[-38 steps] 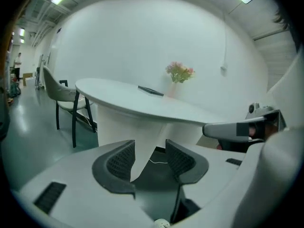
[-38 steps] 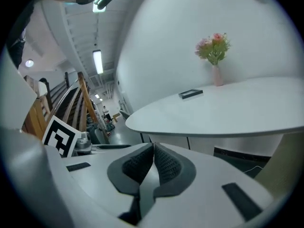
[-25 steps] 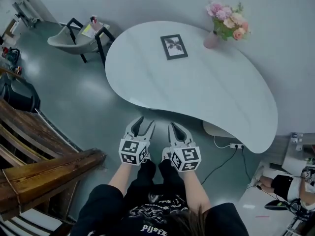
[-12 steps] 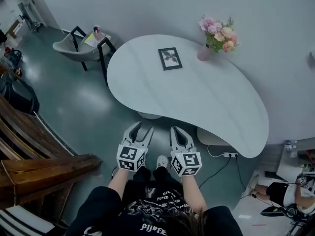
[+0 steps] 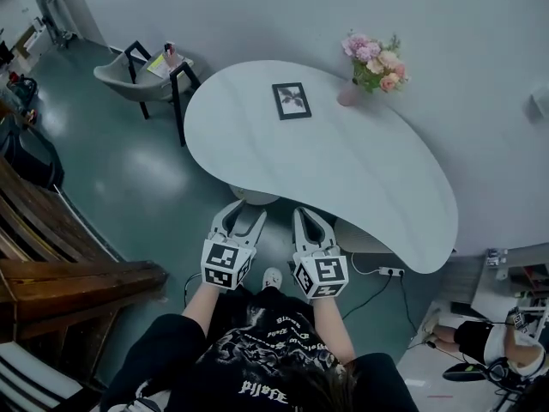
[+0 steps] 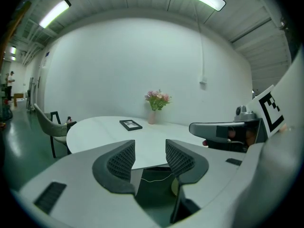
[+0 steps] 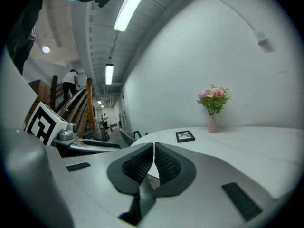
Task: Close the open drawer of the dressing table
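Note:
The white kidney-shaped dressing table (image 5: 360,178) fills the middle of the head view, with a black picture frame (image 5: 292,100) and a pink vase of flowers (image 5: 371,62) on top. No drawer shows in any view. Both grippers hang side by side just in front of the table's near edge, above the floor. My left gripper (image 5: 238,216) is open, its ribbed pads (image 6: 121,161) apart with nothing between them. My right gripper (image 5: 306,221) is shut, pads (image 7: 142,164) touching, holding nothing. The table top (image 6: 104,129) lies ahead in the left gripper view.
A grey chair with black legs (image 5: 141,71) stands at the back left. A wooden stair rail (image 5: 77,280) runs along the left. A power strip (image 5: 390,271) with its cable lies on the floor under the table's right end. Another person's leg (image 5: 476,337) shows at lower right.
The head view has shifted, so the table and flowers sit a little further left and higher. Both grippers keep their pose in front of the table edge, left open, right shut.

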A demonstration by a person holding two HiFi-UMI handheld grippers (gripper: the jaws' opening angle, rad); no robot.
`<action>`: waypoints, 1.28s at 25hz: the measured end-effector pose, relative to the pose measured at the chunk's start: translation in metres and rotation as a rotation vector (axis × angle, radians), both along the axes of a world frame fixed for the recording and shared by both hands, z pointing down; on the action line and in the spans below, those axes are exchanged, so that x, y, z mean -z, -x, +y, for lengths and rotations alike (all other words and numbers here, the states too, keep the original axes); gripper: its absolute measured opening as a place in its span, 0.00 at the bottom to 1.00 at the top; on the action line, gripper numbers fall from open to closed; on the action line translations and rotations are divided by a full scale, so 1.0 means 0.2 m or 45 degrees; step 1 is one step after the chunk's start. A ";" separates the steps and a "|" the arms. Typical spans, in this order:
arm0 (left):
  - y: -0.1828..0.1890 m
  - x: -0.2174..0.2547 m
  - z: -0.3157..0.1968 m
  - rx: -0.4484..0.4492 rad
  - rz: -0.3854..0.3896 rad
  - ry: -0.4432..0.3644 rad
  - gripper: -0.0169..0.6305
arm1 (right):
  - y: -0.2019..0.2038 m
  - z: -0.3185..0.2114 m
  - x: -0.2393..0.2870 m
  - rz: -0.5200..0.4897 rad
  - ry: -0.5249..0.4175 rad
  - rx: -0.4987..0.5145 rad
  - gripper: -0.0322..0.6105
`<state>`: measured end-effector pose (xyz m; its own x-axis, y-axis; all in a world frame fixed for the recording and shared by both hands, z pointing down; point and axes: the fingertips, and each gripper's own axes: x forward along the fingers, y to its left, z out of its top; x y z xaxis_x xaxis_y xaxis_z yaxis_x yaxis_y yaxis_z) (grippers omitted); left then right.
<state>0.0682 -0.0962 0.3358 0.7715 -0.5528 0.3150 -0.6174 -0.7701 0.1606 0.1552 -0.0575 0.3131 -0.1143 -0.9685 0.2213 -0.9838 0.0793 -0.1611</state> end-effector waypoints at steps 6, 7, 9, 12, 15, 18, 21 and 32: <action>-0.05 0.04 0.03 -0.005 0.020 -0.017 0.33 | 0.01 0.03 0.01 0.042 0.006 0.040 0.09; -0.06 0.05 0.03 -0.007 0.029 -0.021 0.33 | 0.01 0.03 0.00 0.047 0.005 0.044 0.09; -0.08 0.07 0.04 -0.010 0.047 -0.034 0.33 | 0.00 0.04 0.00 0.053 0.005 0.048 0.09; -0.09 0.08 0.07 -0.002 0.052 -0.044 0.25 | -0.03 0.07 0.00 0.059 0.010 0.047 0.09; -0.11 0.06 0.08 -0.008 0.022 -0.031 0.10 | -0.05 0.08 -0.01 0.055 0.010 0.042 0.09; -0.13 0.05 0.12 -0.028 0.029 -0.015 0.08 | -0.07 0.10 -0.02 0.045 0.011 0.038 0.09; -0.14 0.05 0.16 -0.035 0.037 -0.018 0.07 | -0.08 0.13 -0.03 0.027 0.010 0.029 0.09; -0.13 0.05 0.21 -0.043 0.012 -0.050 0.06 | -0.13 0.16 -0.03 -0.010 0.008 -0.011 0.09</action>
<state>0.0945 -0.0544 0.3251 0.7926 -0.5385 0.2860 -0.5897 -0.7961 0.1355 0.1813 -0.0264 0.3199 -0.1077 -0.9681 0.2262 -0.9831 0.0698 -0.1694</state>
